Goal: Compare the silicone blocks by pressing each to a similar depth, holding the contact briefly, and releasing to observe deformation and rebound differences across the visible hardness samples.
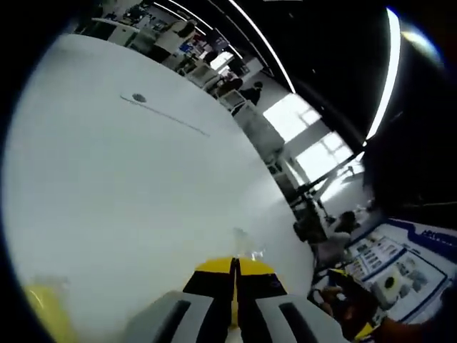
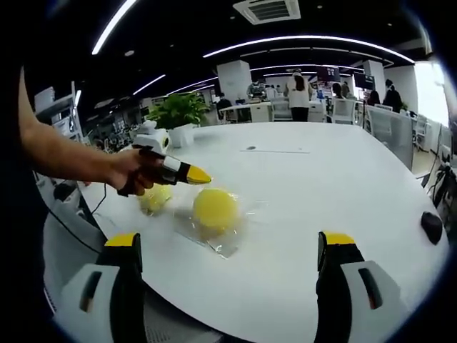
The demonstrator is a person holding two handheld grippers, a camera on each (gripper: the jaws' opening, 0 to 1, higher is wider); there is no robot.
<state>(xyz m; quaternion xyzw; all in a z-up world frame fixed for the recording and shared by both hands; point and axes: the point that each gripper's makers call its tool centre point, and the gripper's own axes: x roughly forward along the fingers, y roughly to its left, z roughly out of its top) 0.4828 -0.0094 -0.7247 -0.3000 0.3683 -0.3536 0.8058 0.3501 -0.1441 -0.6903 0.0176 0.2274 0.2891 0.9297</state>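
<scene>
Yellow silicone block (image 2: 215, 209) sits in clear wrap on the white table (image 2: 300, 214), a second one (image 2: 156, 199) just beside it. Left gripper (image 2: 200, 176), jaws together, hovers above, likely poised to press. Right gripper (image 2: 232, 268) waits back, jaws wide, empty.

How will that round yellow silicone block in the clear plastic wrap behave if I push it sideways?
The yellow silicone block looks domed, so it may rock or roll. Its clear plastic wrap lies loose on the smooth white table, so it would probably slide easily. It likely dents rather than cracks.
</scene>
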